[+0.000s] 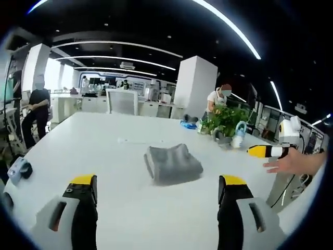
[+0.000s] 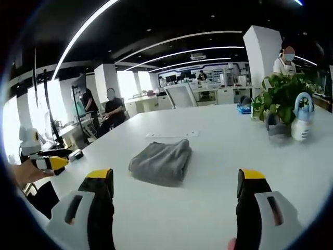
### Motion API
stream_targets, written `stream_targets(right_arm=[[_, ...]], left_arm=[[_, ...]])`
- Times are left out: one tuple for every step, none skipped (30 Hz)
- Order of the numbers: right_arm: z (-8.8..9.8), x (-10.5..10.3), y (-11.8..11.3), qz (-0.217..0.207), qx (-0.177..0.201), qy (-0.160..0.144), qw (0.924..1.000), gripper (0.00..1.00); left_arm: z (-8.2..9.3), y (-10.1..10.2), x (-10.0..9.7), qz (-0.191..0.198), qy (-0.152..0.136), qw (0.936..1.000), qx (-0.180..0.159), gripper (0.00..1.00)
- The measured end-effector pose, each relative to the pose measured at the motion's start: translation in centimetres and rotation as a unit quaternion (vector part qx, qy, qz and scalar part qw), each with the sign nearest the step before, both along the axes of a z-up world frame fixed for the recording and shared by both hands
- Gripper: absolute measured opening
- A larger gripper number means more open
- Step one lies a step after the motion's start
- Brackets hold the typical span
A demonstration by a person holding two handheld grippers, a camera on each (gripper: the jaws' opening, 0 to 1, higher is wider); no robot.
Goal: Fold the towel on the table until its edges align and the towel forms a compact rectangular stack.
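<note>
The grey towel (image 1: 172, 163) lies folded into a compact, slightly rumpled rectangular stack on the white worktop (image 1: 104, 140), about midway across it and well clear of every edge. In the left gripper view the left gripper (image 1: 158, 195) hangs above the near part of the worktop with its yellow-tipped jaws spread wide and nothing between them; the towel sits ahead of the jaws, apart from both, roughly in line with the gap. In the right gripper view the towel (image 2: 161, 161) again lies ahead of the right gripper (image 2: 177, 190), a little toward its left jaw and not touching it; these jaws too stand wide apart and empty. The right gripper (image 1: 268, 151) also comes into the left gripper view at the right edge of the worktop, with a bare hand (image 1: 289, 162) beside it, and the left gripper (image 2: 49, 162) appears at the left of the right gripper view, held in a hand (image 2: 23, 172). Beyond the towel a thin white strip (image 2: 171, 135) lies flat on the worktop. Toward the far right corner stand a green potted plant (image 2: 281, 99) and, just beside it, a white spray bottle (image 2: 302, 117) with a blue top. A white office chair (image 1: 123, 101) stands at the far edge. Around it spreads an open office with a dark ceiling, long curved light strips, white pillars (image 1: 195, 86), desks, and several people standing or sitting.
</note>
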State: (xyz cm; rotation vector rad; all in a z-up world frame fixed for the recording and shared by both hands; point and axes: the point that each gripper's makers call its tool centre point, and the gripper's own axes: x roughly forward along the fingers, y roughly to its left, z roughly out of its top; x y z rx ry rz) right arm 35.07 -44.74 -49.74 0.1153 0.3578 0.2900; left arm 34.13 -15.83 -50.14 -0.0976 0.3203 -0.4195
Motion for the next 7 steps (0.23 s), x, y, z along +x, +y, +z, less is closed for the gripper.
stream_targets(right_arm=[[-0.07,-0.04,-0.09,0.000,-0.002,0.001,1.0000,1.00],[-0.14,-0.10,-0.17,0.000,-0.004,0.002,1.0000,1.00],[-0.13,-0.19,-0.20,0.000,-0.006,0.004,1.0000,1.00],[-0.01,-0.32,-0.22,0.000,-0.006,0.004,1.0000,1.00],[0.26,-0.47,-0.24,-0.001,-0.005,0.000,1.0000,1.00],[0.37,-0.52,-0.29,0.000,-0.004,-0.001,1.0000,1.00],[0.34,-0.52,-0.32,0.000,-0.004,0.000,1.0000,1.00]], left_arm=[[0.06,0.00,-0.09,-0.002,-0.001,1.0000,0.001,1.00],[0.14,0.02,-0.15,-0.004,-0.002,1.0000,0.002,1.00],[0.19,0.02,-0.25,-0.005,-0.002,1.0000,0.004,1.00],[0.22,0.02,-0.28,-0.006,-0.002,1.0000,0.005,1.00],[0.31,-0.01,-0.37,-0.008,-0.003,1.0000,0.005,1.00],[0.33,-0.01,-0.36,-0.008,-0.004,0.9999,0.005,1.00],[0.27,-0.08,-0.49,-0.009,-0.003,0.9999,0.007,1.00]])
